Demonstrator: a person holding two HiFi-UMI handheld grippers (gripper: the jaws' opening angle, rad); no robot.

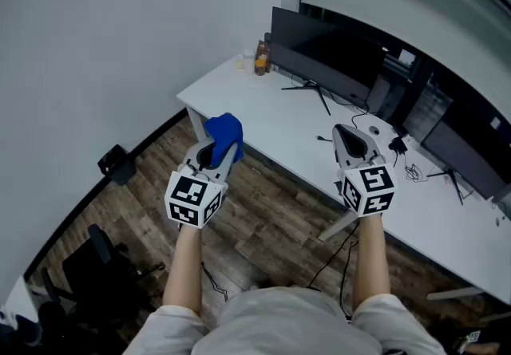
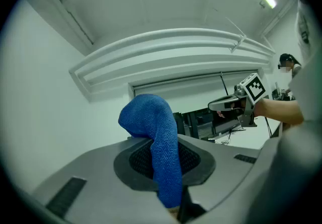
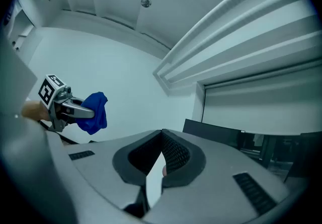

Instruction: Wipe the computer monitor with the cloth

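Left gripper view: left claw (image 2: pixel 163 160) clamps blue cloth (image 2: pixel 151 117); right claw (image 3: pixel 162 151) seemingly closed, holding nothing.

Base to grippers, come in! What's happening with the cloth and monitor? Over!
Left gripper shut on blue microfibre cloth. Right gripper shut, empty. Wide black computer monitor on white desk ahead, untouched. Loose cables before it.

- 2 grippers: the left gripper (image 1: pixel 209 152) and the right gripper (image 1: pixel 347 138).
- 1 blue cloth (image 1: pixel 224 133).
- 2 dark monitors on the table: the left monitor (image 1: pixel 327 54) and the right monitor (image 1: pixel 471 146).
- 1 long white table (image 1: pixel 263 110).
- 1 brown bottle (image 1: pixel 260 58), at the table's far corner.
- 1 black chair (image 1: pixel 96 266), on the wood floor.
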